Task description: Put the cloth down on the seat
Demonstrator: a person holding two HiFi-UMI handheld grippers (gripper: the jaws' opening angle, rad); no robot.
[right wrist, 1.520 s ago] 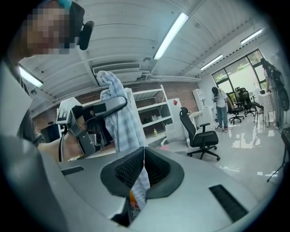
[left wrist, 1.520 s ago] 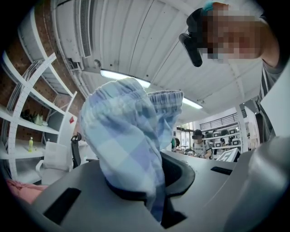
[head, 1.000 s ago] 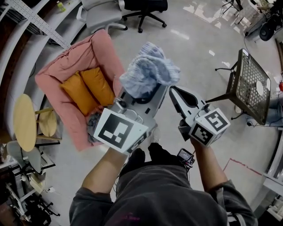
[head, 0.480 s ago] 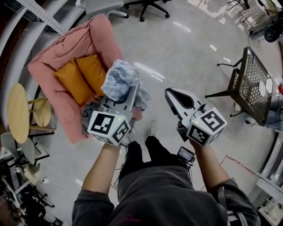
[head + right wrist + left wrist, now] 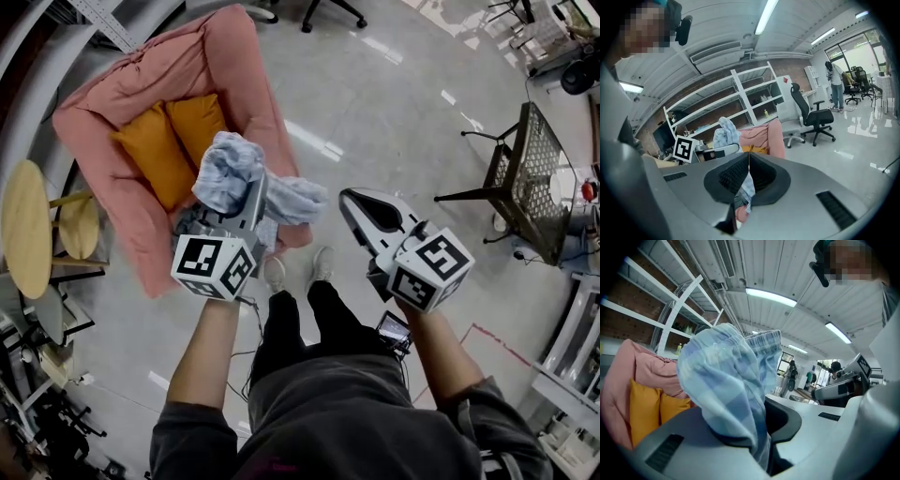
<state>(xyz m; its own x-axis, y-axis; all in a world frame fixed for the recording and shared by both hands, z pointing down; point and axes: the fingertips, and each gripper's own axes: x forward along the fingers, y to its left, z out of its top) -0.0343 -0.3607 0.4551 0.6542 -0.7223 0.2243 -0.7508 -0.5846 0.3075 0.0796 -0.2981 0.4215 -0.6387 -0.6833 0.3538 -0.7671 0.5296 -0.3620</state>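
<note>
The pink seat (image 5: 220,47) is on my left. My left gripper (image 5: 255,194) pinches the blue cloth (image 5: 228,173) near its edge (soft, light and floppy, so any bunched fold will do). My right gripper (image 5: 349,197) is closed and empty.

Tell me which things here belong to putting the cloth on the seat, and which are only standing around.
Belong to the job:
- blue checked cloth
- left gripper, clamped on the cloth
- pink seat, with orange cushions on it

Only standing around:
- right gripper, shut and empty
- round wooden table
- black mesh table
- office chair
</note>
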